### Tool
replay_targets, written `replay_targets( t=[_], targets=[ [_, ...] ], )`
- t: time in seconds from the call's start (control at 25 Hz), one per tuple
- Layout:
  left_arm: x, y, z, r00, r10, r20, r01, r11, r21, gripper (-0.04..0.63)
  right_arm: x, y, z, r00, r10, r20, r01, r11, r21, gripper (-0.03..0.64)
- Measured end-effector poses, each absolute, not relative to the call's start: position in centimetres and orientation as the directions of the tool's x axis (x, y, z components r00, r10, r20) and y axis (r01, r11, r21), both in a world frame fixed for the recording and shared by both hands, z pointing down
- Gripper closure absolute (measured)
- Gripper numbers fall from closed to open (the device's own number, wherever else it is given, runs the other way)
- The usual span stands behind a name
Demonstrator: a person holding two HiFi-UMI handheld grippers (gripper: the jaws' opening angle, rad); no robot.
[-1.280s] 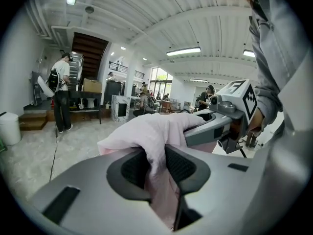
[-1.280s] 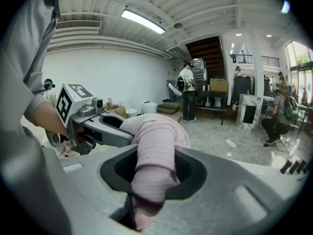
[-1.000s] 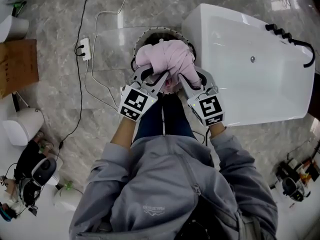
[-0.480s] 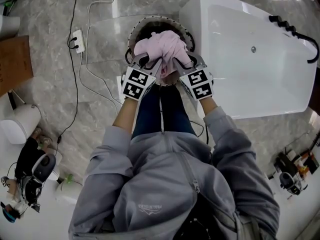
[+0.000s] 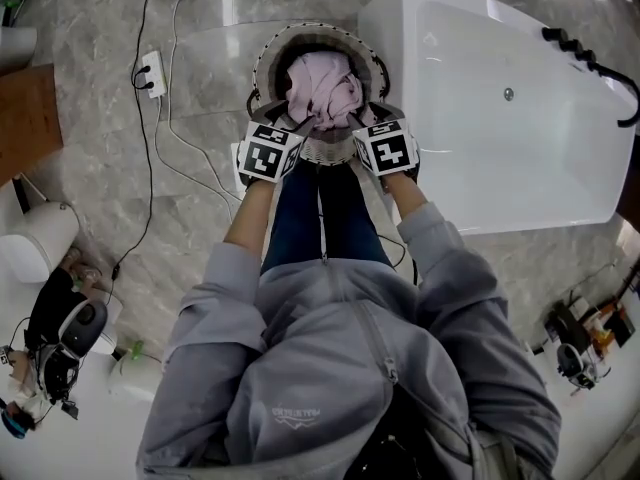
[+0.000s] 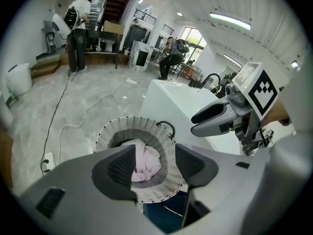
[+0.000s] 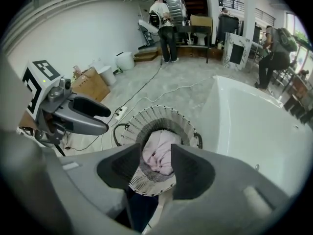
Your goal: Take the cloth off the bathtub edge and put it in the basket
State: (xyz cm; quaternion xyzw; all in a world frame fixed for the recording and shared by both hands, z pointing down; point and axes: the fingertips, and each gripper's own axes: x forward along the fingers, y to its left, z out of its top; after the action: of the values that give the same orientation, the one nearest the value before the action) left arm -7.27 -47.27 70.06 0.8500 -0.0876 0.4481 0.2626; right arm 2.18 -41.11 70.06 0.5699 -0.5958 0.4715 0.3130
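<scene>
The cloth (image 5: pixel 322 88), held over the basket (image 5: pixel 266 60) a second ago, now lies inside it; the jaws of the left gripper (image 5: pixel 291 125) and the right gripper (image 5: pixel 358 121) have just been opening and hold nothing. The task looks finished.

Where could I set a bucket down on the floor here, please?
Bare floor lies between the cardboard box and the black cable, and along the bathtub's near side. It is crowded at the basket: cloth fills it, and the power strip lies beside it.
</scene>
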Motion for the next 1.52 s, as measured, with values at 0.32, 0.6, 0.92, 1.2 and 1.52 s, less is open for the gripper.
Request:
replay_targets(
  t=[0.32,0.6,0.92,1.2,1.52],
  targets=[
    [-7.1,-47.2,69.4,0.598,0.044,0.801,-0.415,-0.838,0.355,0.364,1.8,-41.1,69.3,-0.198,-0.425,0.883,-0.949,-0.144,-0.282,0.439],
    [-5.7,-47.9,64.9,0.686,-0.065,0.725,-0.411,-0.856,0.312,0.531,2.2,-42.5,64.3,-0.136,-0.596,0.791,-0.957,-0.127,-0.260,0.585],
    [-4.7,-47.9,54.6,0.780,-0.215,0.587,-0.393,-0.899,0.193,0.589,3.4,-42.8,53.7,-0.055,-0.758,0.650,-0.974,-0.102,-0.201,0.612],
    [-3.7,-48.4,44.7,0.840,-0.324,0.436,-0.413,-0.902,0.126,0.591,5.8,-42.5,43.8,0.036,-0.865,0.501,-0.990,-0.100,-0.102,0.612],
    [-2.9,-47.3,33.8,0.890,-0.394,0.231,-0.415,-0.909,0.048,0.591,6.8,-41.2,32.6,0.144,-0.942,0.303,-0.989,-0.147,0.012,0.612]
  ],
)
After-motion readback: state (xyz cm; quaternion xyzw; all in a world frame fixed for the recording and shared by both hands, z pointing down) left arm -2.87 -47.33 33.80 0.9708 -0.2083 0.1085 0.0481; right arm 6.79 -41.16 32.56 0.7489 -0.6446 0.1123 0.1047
